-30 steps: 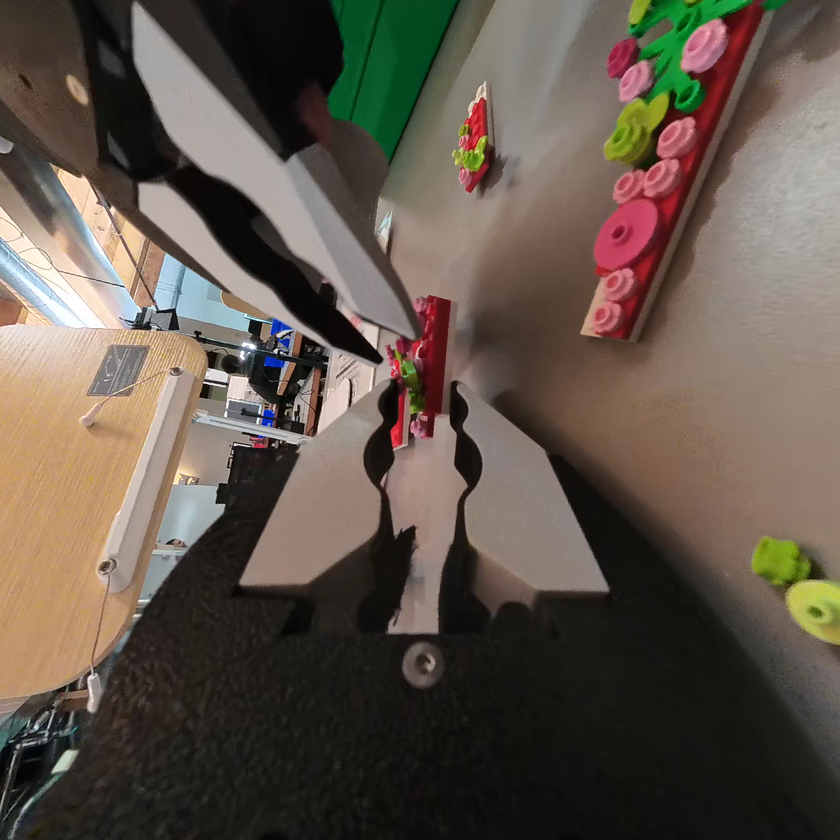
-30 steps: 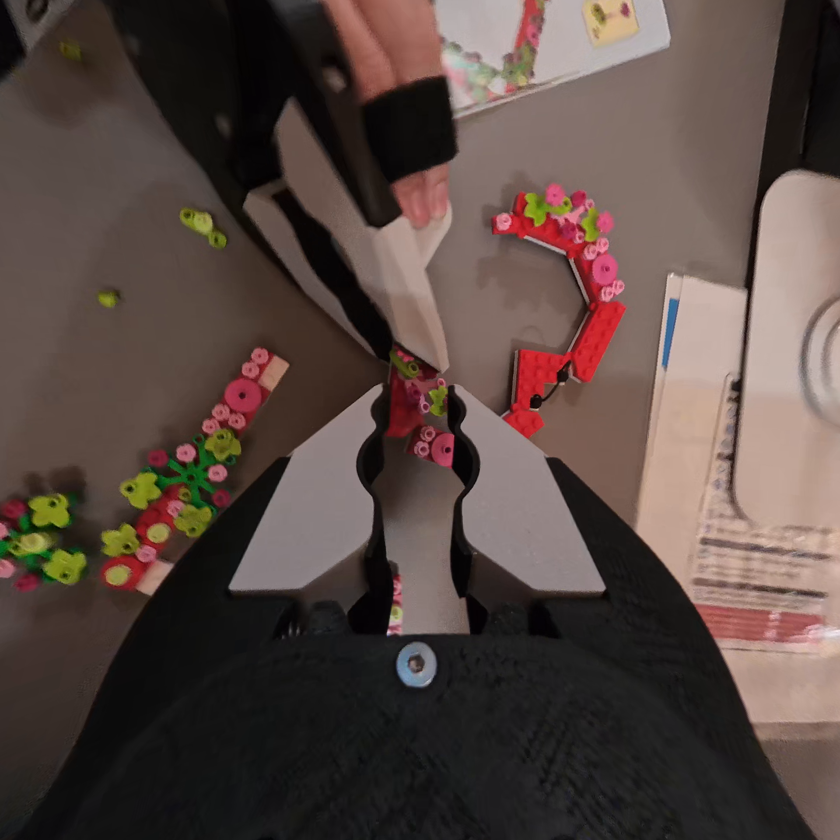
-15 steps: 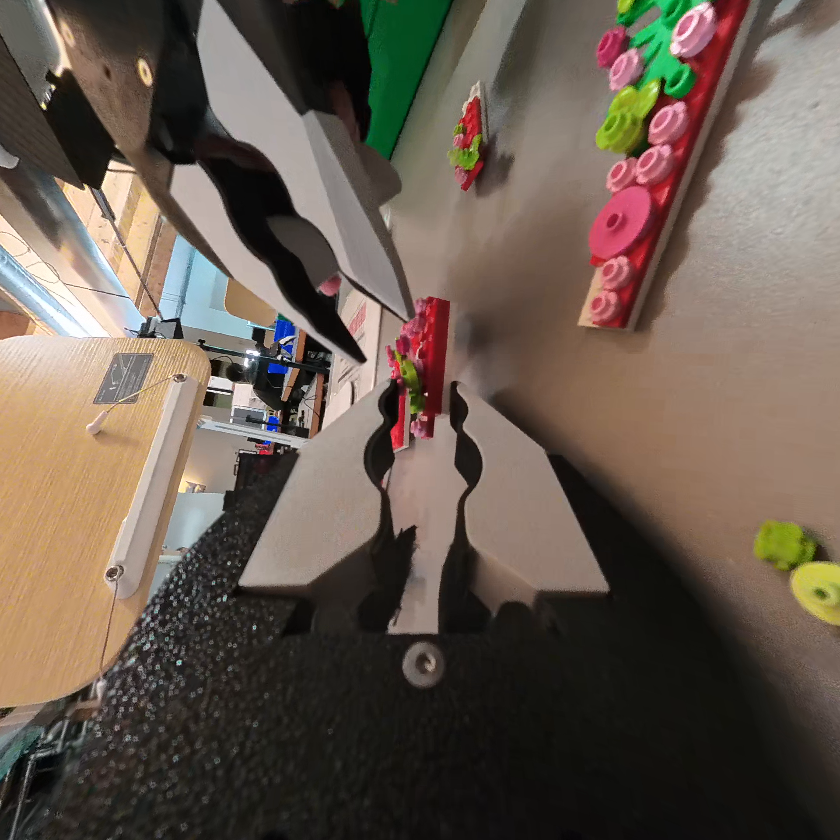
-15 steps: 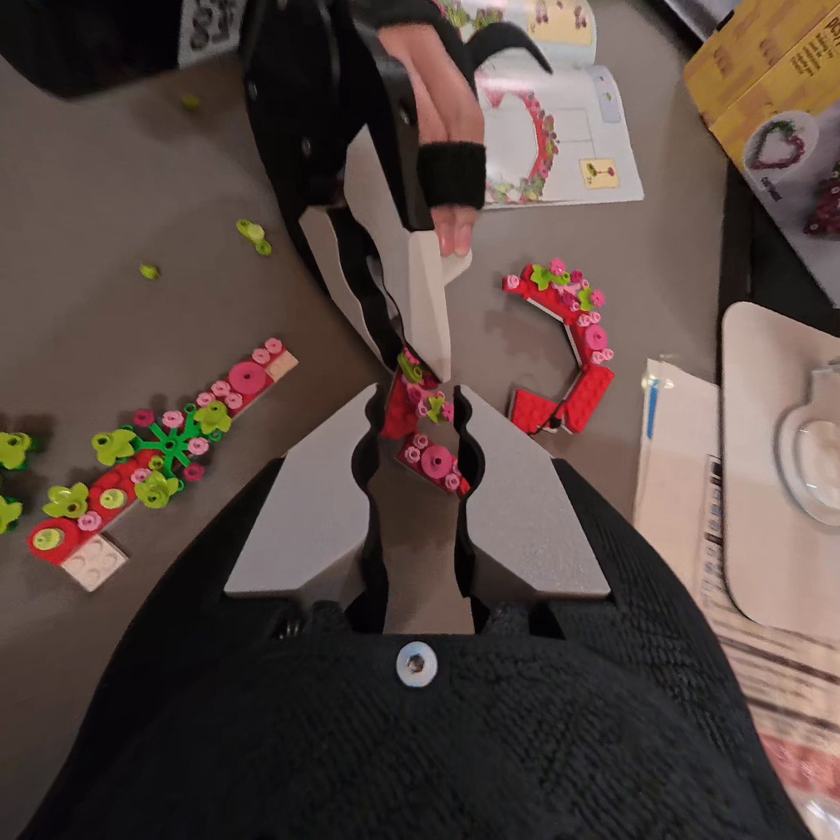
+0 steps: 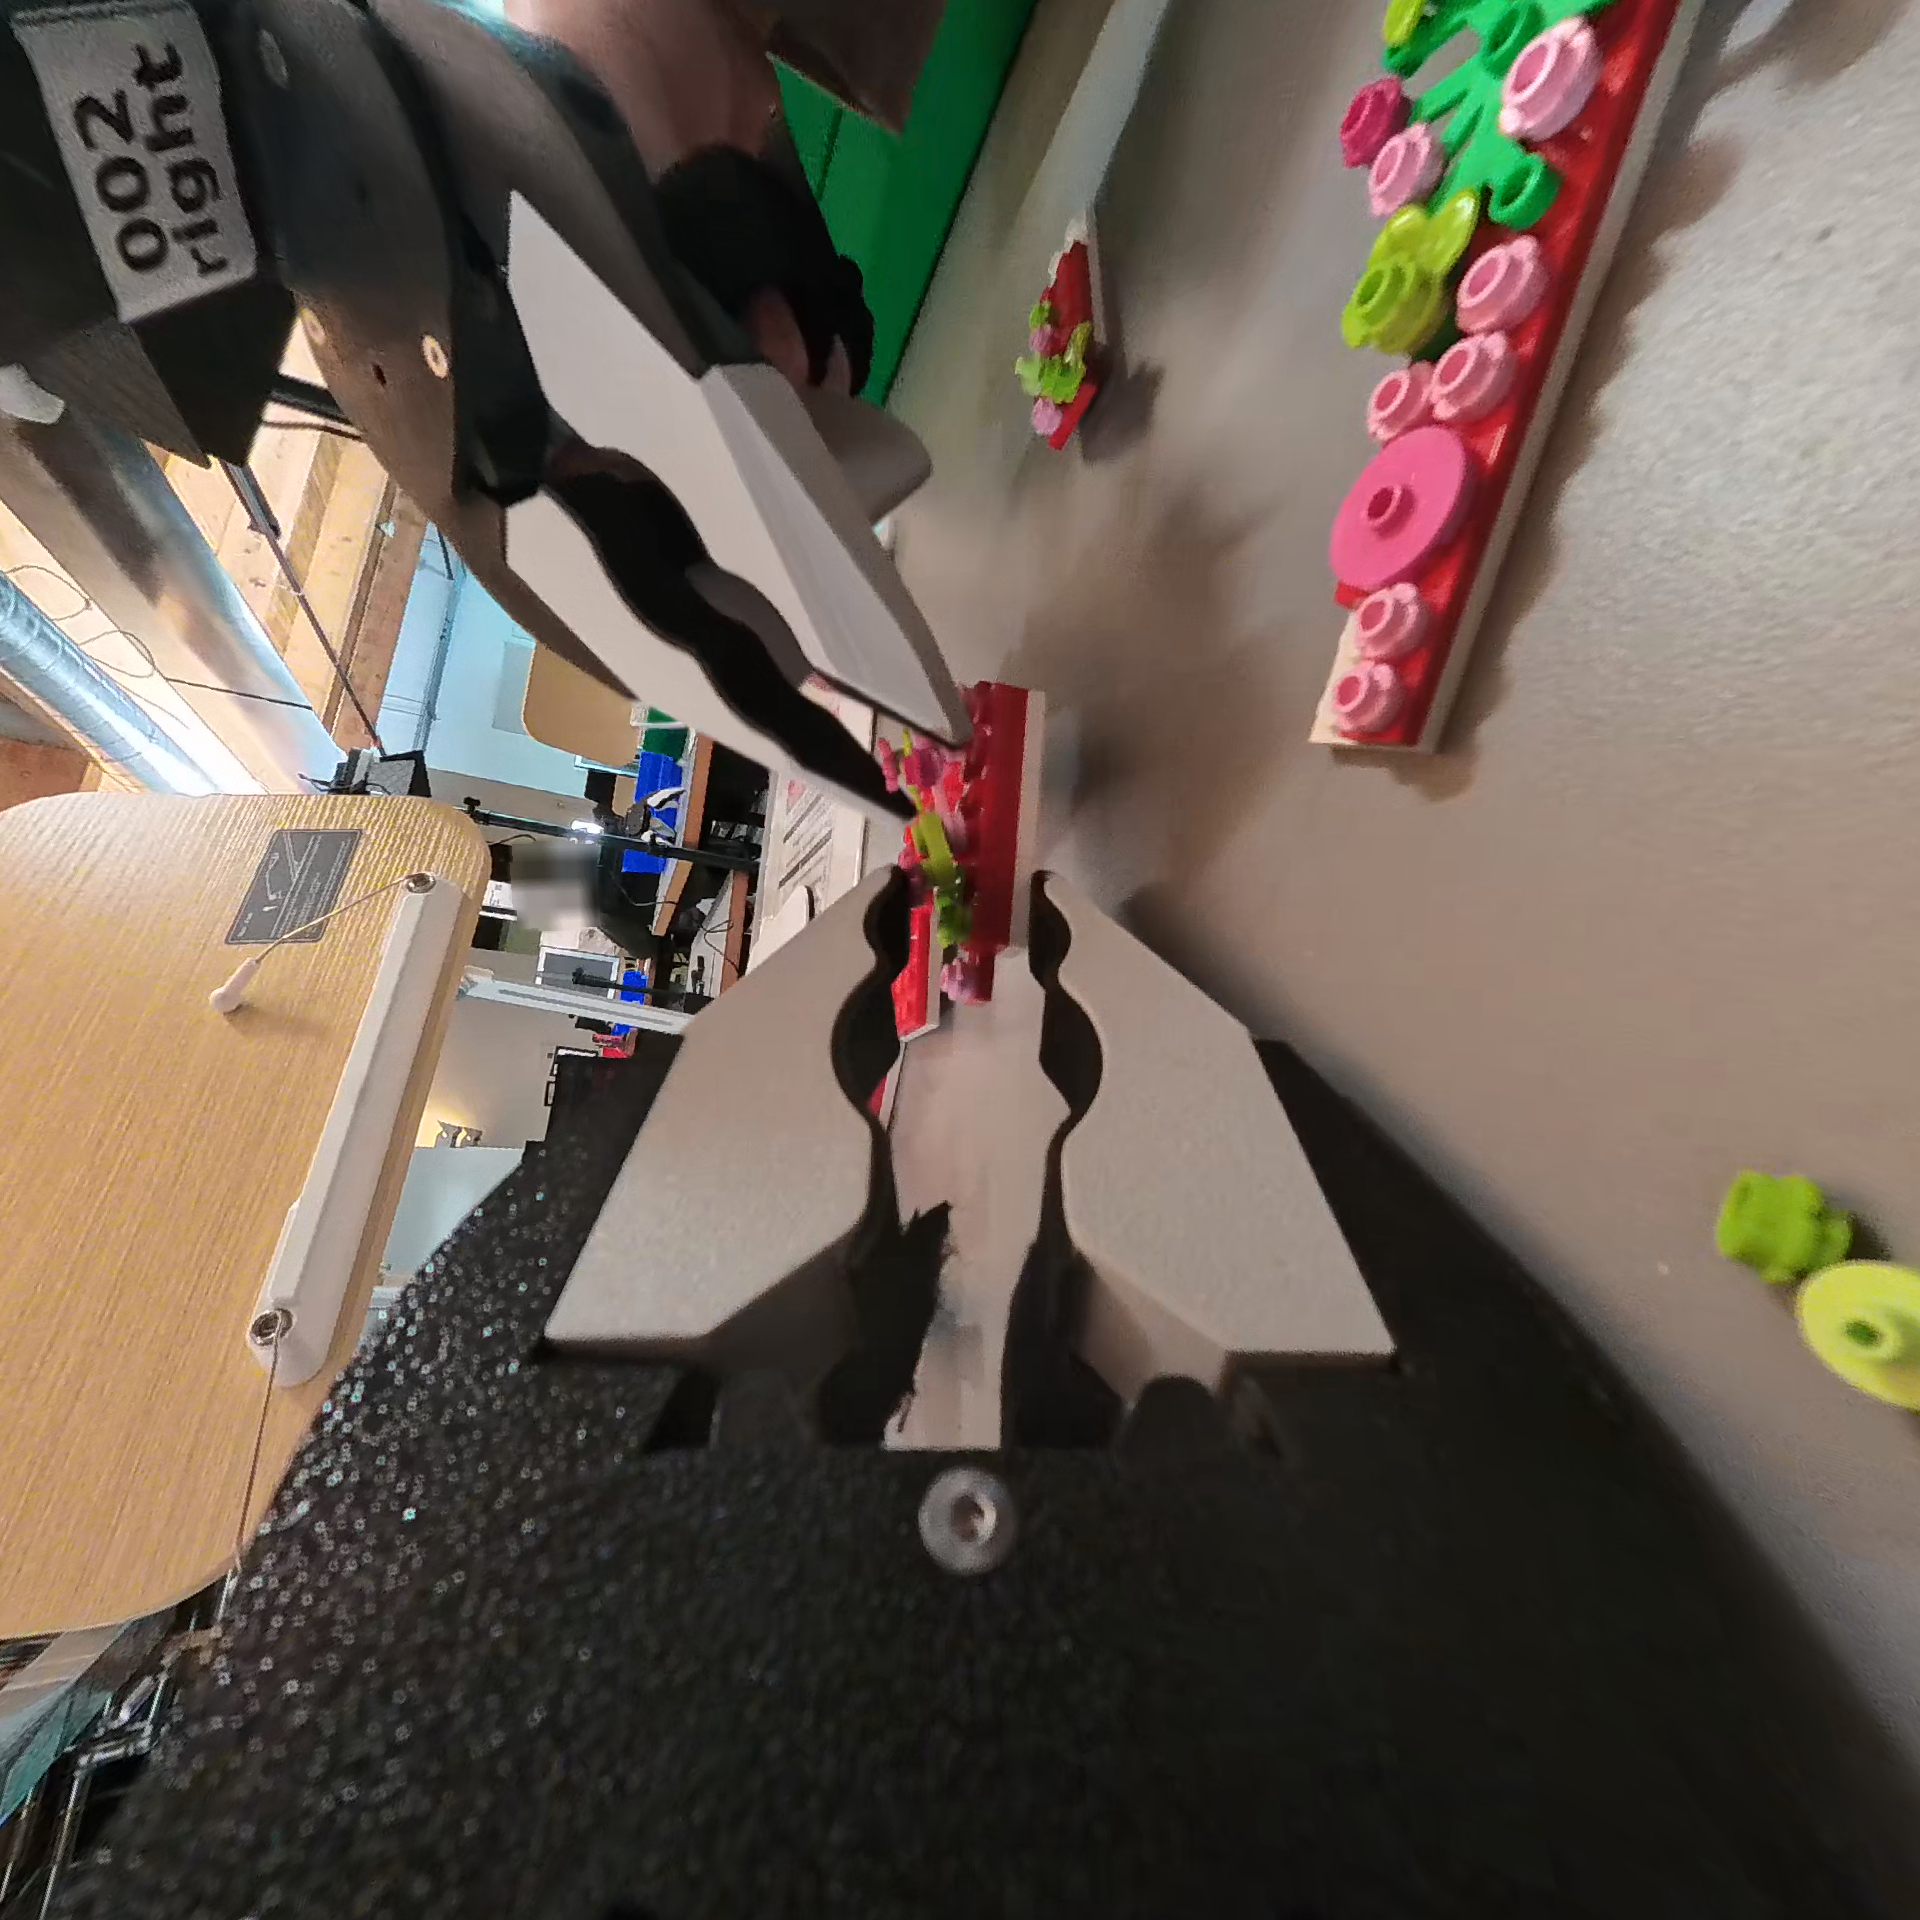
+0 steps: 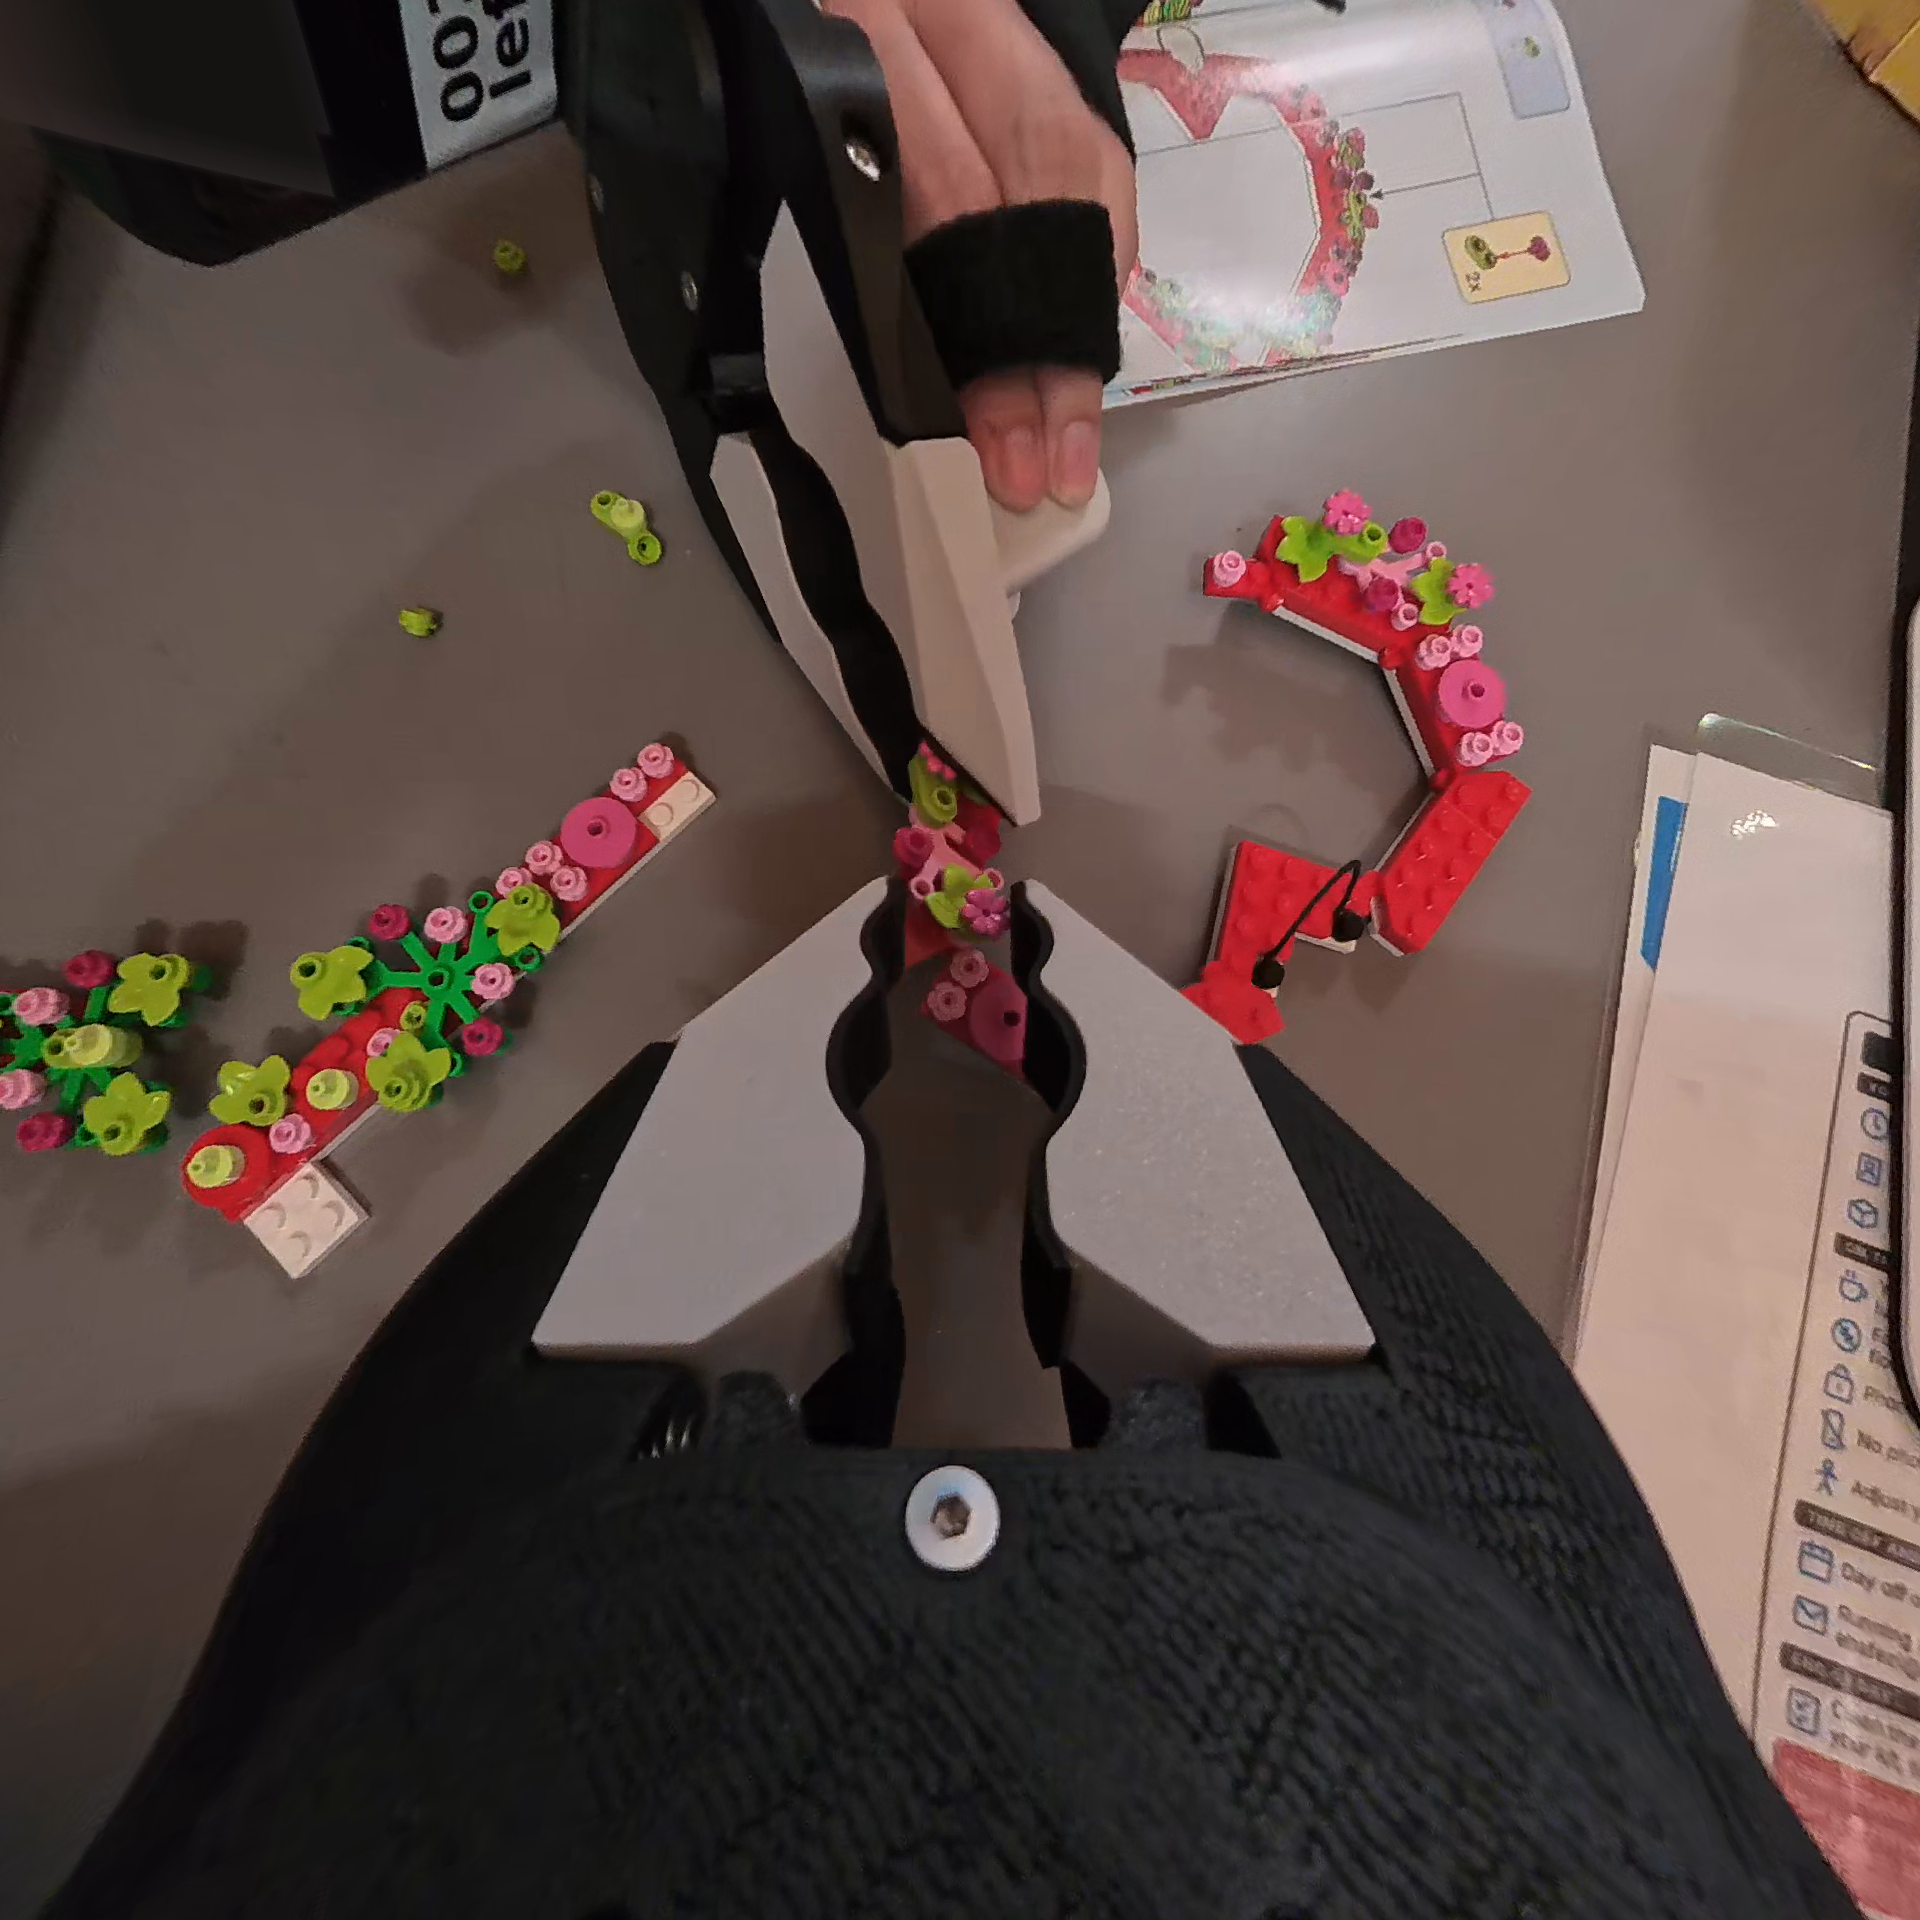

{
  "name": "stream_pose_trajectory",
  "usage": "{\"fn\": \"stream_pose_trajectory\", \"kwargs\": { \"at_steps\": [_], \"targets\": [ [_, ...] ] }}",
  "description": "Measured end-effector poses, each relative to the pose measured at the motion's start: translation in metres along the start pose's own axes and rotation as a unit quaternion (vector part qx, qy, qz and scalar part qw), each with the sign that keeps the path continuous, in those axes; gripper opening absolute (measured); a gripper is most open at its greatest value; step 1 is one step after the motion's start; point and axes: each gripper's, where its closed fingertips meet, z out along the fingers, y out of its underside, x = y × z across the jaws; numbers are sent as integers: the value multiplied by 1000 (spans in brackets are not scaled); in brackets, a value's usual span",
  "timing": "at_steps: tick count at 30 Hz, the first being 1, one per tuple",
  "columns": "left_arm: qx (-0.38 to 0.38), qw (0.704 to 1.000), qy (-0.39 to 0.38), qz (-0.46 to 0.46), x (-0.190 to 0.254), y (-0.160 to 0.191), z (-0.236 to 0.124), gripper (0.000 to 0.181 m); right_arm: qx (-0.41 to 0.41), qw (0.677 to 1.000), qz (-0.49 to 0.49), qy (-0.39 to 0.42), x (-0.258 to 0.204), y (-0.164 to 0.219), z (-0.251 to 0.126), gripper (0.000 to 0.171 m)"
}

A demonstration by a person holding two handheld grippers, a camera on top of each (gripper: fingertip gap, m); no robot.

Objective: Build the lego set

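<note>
Left wrist view: The left gripper (image 5: 961, 888) pinches a red flowered segment (image 5: 966, 842) between its two grey fingers. The segment stands on edge beside the grey table (image 5: 1558, 935); its long axis runs straight ahead, away from the camera, with its studs and flowers facing left. The right gripper (image 5: 930, 774) comes in from the upper left, and its two finger tips sit on the far end of the same segment. On the table to the upper right lies one long red strip (image 5: 1455, 416) carrying pink flowers and green leaves. One small red piece (image 5: 1060, 353) lies farther off. Two loose lime pieces (image 5: 1782, 1242) lie near together at the right edge.

Right wrist view: The right gripper (image 6: 951, 894) is closed on the near part of the red flowered segment (image 6: 956, 883), which is held above the table (image 6: 312, 623). The long axis of the segment runs from this gripper up toward the left gripper (image 6: 961, 784), bending slightly at mid-length. The left gripper descends from above, and its tips clamp the far end; a hand (image 6: 997, 156) in a black fingerless glove holds it. Other assemblies counted here: one curved red arc (image 6: 1392, 748) to the right, one long flowered strip (image 6: 447, 987) to the left pointing diagonally up-right, and one green cluster (image 6: 83, 1049) at the left edge. Three small loose lime bits (image 6: 623, 525) lie at the upper left. One open instruction booklet (image 6: 1351, 187) lies at the top, and printed sheets (image 6: 1766, 1247) lie at the right.
</note>
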Motion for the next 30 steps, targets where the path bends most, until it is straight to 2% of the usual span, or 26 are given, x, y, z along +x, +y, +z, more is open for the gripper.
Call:
{"fn": "stream_pose_trajectory", "kwargs": {
  "at_steps": [6, 16, 23, 30],
  "targets": [
    [-3, 1000, -4, -6, -2, 2, 0, 21, -4, 1000, 8, 11, 0, 0, -1, 17],
    [-14, 999, -21, -36, -9, 6, 1, 30, 16, 991, 82, 109, 11, 0, -4, 17],
    [-16, 998, -22, -58, -12, 7, 1, 33, 1, 983, 87, 159, 9, -4, -4, 17],
    [-20, 998, -27, -53, -13, 8, 1, 33, -9, 982, 83, 171, 10, -6, -3, 17]
  ]
}}
